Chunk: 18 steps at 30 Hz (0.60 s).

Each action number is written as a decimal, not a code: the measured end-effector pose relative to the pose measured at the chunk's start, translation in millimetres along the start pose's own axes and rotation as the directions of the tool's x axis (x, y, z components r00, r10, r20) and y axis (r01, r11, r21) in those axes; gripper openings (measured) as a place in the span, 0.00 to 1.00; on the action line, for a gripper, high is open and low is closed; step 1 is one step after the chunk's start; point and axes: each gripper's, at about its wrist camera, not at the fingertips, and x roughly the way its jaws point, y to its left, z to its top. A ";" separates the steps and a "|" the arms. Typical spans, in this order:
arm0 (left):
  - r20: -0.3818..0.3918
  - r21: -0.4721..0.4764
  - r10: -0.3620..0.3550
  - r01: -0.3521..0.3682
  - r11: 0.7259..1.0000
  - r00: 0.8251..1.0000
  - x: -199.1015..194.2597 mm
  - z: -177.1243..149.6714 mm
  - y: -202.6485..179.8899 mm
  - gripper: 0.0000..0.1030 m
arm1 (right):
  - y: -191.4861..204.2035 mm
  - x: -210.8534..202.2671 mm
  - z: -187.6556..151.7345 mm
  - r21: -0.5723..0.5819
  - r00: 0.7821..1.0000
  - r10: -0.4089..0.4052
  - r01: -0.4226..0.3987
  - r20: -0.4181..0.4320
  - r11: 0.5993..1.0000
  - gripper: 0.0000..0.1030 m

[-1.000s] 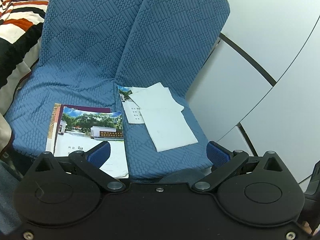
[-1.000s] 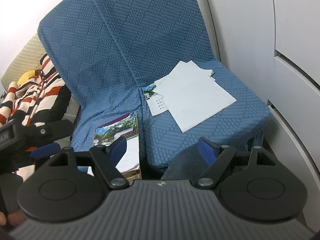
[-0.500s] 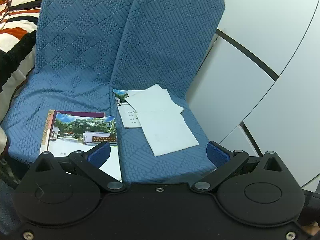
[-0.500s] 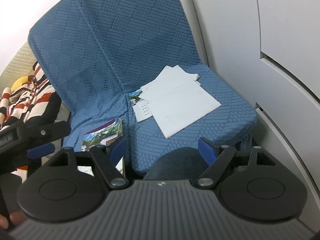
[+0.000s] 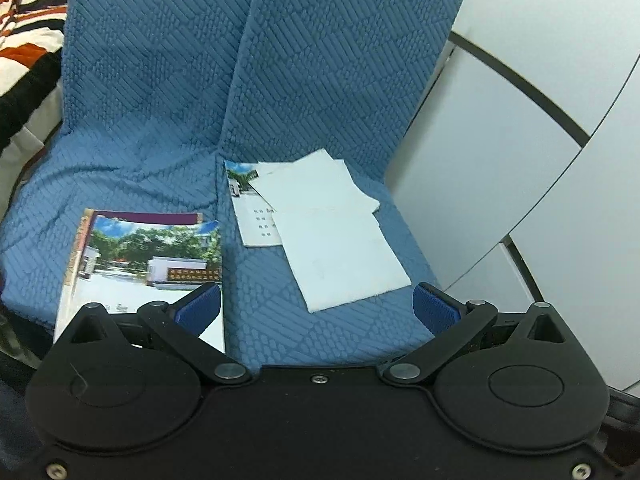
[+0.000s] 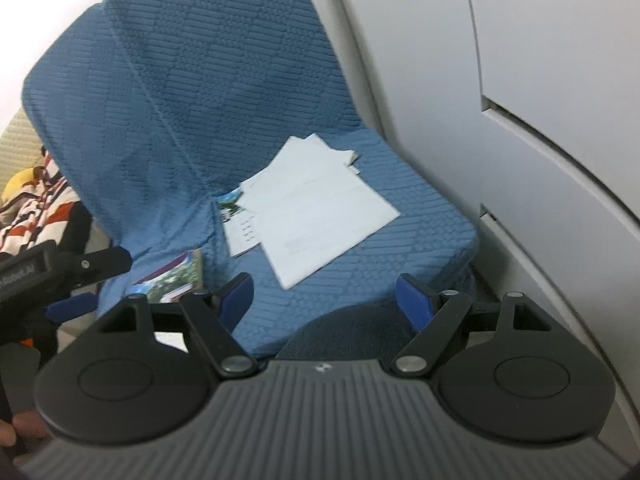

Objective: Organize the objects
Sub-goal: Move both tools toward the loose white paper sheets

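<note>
Just both grippers, left (image 5: 317, 306) and right (image 6: 324, 295), wide open and empty, short of the papers (image 5: 336, 240) on the seat (image 5: 280, 300).

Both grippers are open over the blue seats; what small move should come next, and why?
Probably lower the right gripper toward the white sheets. They lie fanned and skewed over a booklet, nothing is held, and the pile lies ahead of its open jaws.

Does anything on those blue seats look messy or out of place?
Yes. On the right seat cushion, loose white sheets lie fanned at different angles over a booklet, hiding most of it. On the left seat, another booklet overhangs the front edge.
</note>
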 end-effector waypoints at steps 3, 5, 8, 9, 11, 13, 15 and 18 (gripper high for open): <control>-0.018 0.010 -0.001 0.001 1.000 1.000 14.8 2.0 -8.0 0.99 | -12.3 6.7 4.1 0.020 1.000 -0.008 0.008 -0.004 1.000 0.78; -0.023 0.012 -0.006 0.006 1.000 1.000 23.1 3.4 -11.5 0.99 | -20.2 13.5 6.7 0.030 1.000 -0.014 0.014 -0.013 0.999 0.78; -0.030 0.022 0.007 -0.006 1.000 1.000 40.4 5.0 -16.3 0.99 | -28.9 24.5 9.9 0.039 1.000 -0.016 0.017 -0.025 0.999 0.78; -0.027 0.029 0.012 -0.012 1.000 1.000 45.8 5.5 -18.2 0.99 | -31.2 28.7 11.2 0.039 0.999 -0.015 0.017 -0.030 0.999 0.78; -0.038 0.043 0.015 -0.014 0.999 0.999 56.7 7.5 -20.6 0.99 | -35.1 36.4 14.0 0.038 0.999 -0.016 0.017 -0.038 0.999 0.78; -0.050 0.046 0.016 -0.013 0.999 0.999 68.8 8.4 -21.5 0.99 | -39.0 44.8 16.9 0.038 0.999 -0.016 0.017 -0.048 0.999 0.78; -0.067 0.041 0.016 -0.013 0.999 0.998 80.7 9.1 -20.9 0.99 | -43.2 54.7 19.8 0.033 0.998 -0.019 0.020 -0.057 0.999 0.78; -0.076 0.029 0.028 -0.025 0.999 0.997 97.4 8.8 -18.3 0.99 | -47.2 70.1 23.1 0.027 0.997 -0.025 0.027 -0.068 0.999 0.78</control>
